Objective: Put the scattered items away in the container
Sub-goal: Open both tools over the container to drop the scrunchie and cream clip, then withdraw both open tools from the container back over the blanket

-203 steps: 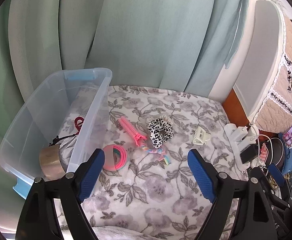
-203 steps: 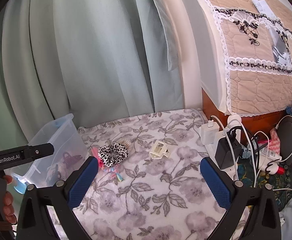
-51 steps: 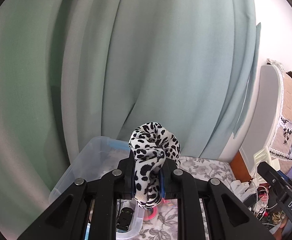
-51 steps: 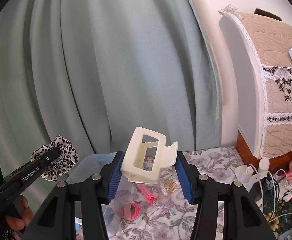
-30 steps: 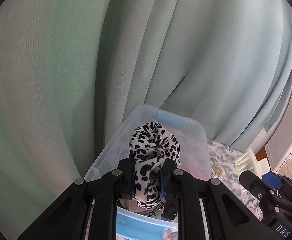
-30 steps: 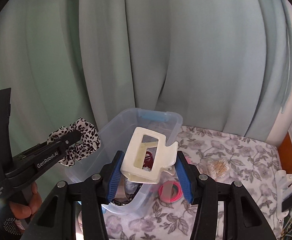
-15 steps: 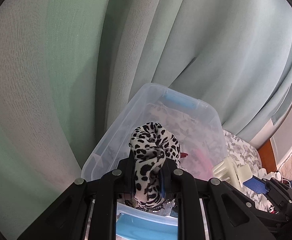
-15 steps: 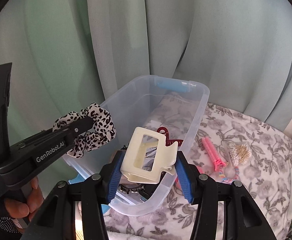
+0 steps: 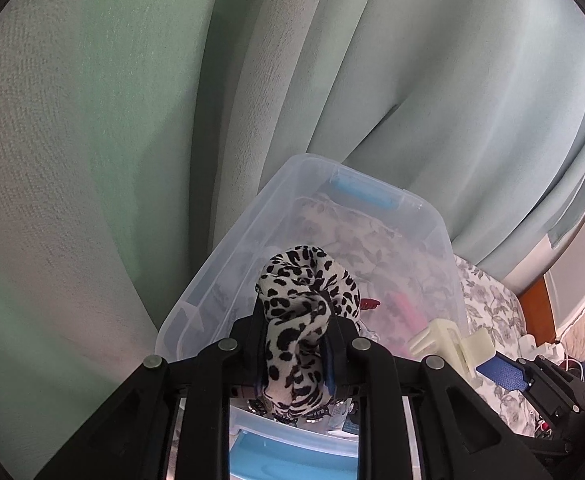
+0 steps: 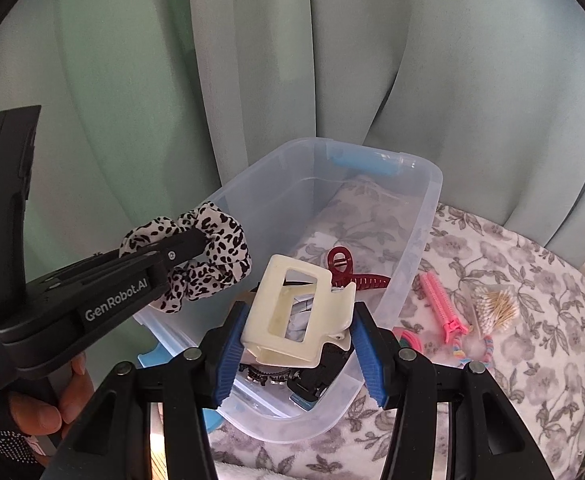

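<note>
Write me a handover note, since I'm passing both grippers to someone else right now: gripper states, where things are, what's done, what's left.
Left gripper: jaws opening, leopard scrunchie between them, over the clear bin.
Right gripper: shut on the cream claw clip, above the bin's near end.
Done: dark red claw clip and some dark items already in the bin.
Left: drop both held items, then collect the pink clip, cotton swabs, pink hair ties and pastel band from the floral cover.

Container's (image 10: 428, 216) near contents half hidden behind cream clip (image 10: 296, 312)
</note>
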Available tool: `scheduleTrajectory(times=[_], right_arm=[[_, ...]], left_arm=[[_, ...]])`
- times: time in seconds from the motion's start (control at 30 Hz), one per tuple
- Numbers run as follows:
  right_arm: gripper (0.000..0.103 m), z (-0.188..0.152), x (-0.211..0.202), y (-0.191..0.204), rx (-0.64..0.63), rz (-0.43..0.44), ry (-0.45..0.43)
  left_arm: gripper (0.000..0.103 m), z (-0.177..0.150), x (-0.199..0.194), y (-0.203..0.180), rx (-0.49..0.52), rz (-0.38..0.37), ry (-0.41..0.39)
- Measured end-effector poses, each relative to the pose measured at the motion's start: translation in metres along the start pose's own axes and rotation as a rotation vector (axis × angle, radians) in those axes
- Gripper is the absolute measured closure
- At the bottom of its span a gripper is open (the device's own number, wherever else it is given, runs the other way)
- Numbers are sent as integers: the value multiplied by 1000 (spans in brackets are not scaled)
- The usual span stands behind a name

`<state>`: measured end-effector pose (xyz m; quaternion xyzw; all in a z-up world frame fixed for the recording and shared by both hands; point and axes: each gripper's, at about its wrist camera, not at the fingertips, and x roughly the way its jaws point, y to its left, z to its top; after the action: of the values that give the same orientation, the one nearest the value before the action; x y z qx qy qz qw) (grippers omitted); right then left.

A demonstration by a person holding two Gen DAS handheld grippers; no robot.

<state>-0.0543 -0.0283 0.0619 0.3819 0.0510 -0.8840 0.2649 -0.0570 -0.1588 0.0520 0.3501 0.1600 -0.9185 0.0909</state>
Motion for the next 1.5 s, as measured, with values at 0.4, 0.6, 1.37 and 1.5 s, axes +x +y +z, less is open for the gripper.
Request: scheduleTrajectory(times=[0.4,0.6,1.37,1.5], right_arm=[[47,-2,-4,-9,25,-15,3],[46,-6,-12,-19,54,-26,-9],[34,-43,-60,-81,230,-52,-82],[30,-54,-68,-99,280,-59,-102]], left_arm=[[40,0,-9,-2,-16,-11,1],[37,-1,-12,-9,-3,-9,-3],[32,-13,-48,-77,140,-9,-22],[30,-15,-53,-90,145,-14,-29]])
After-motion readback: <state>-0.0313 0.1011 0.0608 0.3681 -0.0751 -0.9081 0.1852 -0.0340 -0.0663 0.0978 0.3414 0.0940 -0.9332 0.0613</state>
